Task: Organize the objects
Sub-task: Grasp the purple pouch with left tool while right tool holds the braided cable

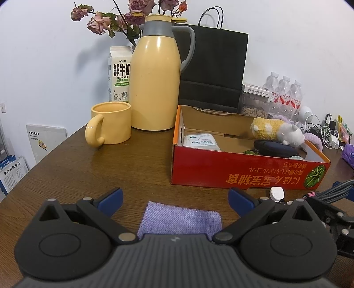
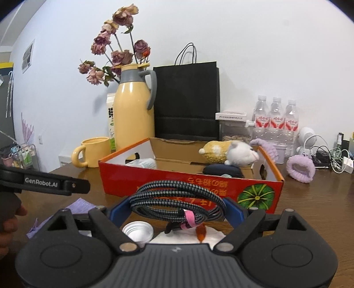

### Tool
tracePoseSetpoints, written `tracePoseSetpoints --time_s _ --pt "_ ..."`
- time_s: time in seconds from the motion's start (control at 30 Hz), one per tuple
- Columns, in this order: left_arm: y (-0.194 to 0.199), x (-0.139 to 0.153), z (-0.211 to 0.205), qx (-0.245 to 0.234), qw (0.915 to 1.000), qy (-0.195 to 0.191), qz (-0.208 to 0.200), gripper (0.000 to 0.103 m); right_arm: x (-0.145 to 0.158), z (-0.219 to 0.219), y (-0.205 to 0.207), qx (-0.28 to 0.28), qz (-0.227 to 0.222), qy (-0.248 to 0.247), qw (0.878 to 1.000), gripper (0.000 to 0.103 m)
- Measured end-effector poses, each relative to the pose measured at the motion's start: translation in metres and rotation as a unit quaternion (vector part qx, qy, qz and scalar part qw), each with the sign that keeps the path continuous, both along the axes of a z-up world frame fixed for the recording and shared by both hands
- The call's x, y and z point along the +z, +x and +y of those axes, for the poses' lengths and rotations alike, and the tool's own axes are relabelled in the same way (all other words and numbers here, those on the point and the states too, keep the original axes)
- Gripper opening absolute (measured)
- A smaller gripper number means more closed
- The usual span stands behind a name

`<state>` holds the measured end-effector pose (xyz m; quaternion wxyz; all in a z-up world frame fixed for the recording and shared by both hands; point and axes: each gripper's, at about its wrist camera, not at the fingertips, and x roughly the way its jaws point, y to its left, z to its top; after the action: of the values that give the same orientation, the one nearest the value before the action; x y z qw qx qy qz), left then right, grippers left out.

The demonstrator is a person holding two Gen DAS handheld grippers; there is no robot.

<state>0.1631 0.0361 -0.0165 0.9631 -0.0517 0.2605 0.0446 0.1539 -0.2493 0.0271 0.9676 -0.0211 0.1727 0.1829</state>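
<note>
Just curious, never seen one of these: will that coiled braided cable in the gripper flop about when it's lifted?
Probably only a little. The cable is wound into loops and bound by a pink tie, so it should hold its shape. It looks light. The free plug end below may dangle from the right gripper.

From my left wrist view: desk (image 1: 88, 168) carries everything. Mug (image 1: 110, 123) sits left of the jug (image 1: 156, 75), touching or just beside it; milk carton (image 1: 118, 74) stands behind both, flowers (image 1: 124, 15) further back. Cardboard box (image 1: 243, 170) lies right of the jug, paper bag (image 1: 212, 66) upright behind it. In the box: plush toy (image 1: 277, 130) on a pouch (image 1: 276, 148) at right, packet (image 1: 201, 140) at left. Water bottles (image 1: 285, 93) stand right of the bag. Cloth (image 1: 180, 219) lies nearest me, before the box. From my right wrist view: coiled cable (image 2: 177, 199) between the right hand-held gripper (image 2: 177, 210) fingers, before the box, above a bottle cap (image 2: 138, 230).
</note>
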Motion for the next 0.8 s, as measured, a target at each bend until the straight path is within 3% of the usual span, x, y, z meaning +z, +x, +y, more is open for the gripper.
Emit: tracePoseSetpoints --time_s 0.8 --pt "0.004 -0.006 -0.003 -0.004 0.9999 0.008 0.007 0.103 0.001 -0.026 -0.008 -0.025 -0.006 0.021 0.999 0.088"
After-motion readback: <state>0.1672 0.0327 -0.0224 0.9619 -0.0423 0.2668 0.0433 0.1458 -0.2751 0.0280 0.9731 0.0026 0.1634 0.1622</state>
